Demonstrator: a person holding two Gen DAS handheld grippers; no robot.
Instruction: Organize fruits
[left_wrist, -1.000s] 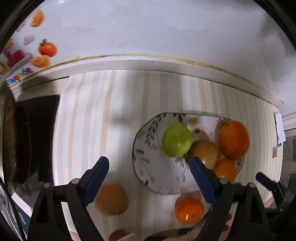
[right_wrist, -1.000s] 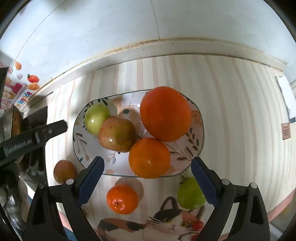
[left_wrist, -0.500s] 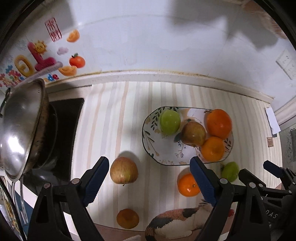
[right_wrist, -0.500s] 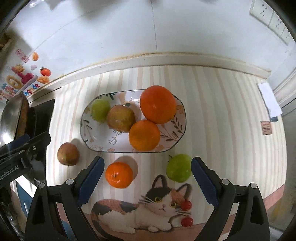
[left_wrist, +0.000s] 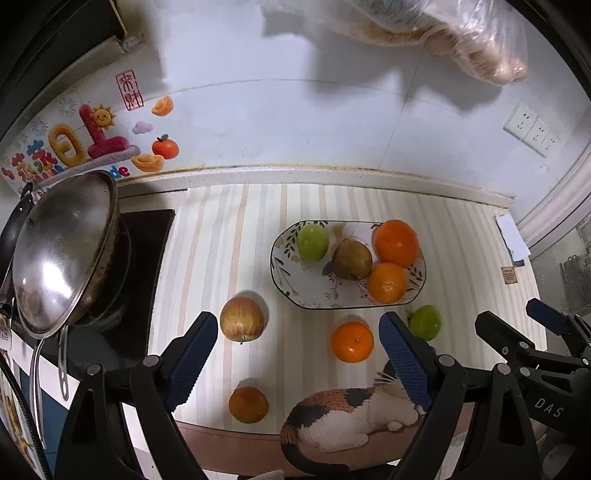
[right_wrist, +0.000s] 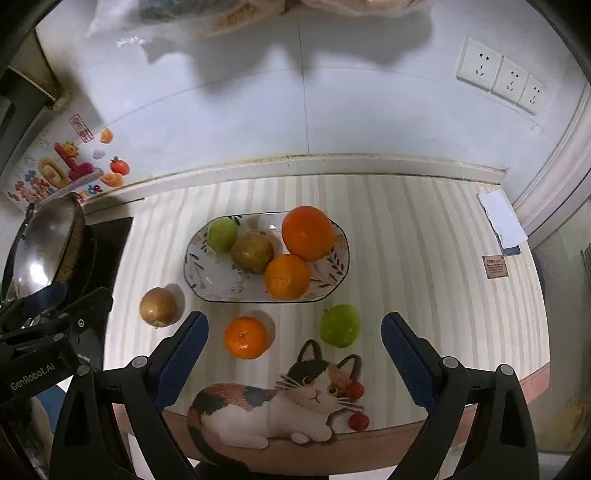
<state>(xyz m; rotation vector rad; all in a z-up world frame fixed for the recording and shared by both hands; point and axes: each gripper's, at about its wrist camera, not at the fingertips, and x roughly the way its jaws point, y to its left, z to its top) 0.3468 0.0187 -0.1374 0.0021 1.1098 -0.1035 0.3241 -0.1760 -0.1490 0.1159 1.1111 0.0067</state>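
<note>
The counter carries one floral plate (right_wrist: 341, 264). Fruit in view: four oranges (right_wrist: 307, 232) (right_wrist: 287, 276) (right_wrist: 245, 337) (left_wrist: 248, 404), two green apples (right_wrist: 222, 234) (right_wrist: 339, 325), two reddish apples (right_wrist: 252, 252) (left_wrist: 242, 319).

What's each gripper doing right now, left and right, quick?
Left gripper: open, holding nothing, above the mat.
Right gripper: open, holding nothing, above the mat.

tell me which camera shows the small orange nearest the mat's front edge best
The left wrist view: the small orange sits whole and unblocked near the striped mat's front edge, between the open fingers of the left hand-held gripper. The right wrist view does not show it at all.
</note>
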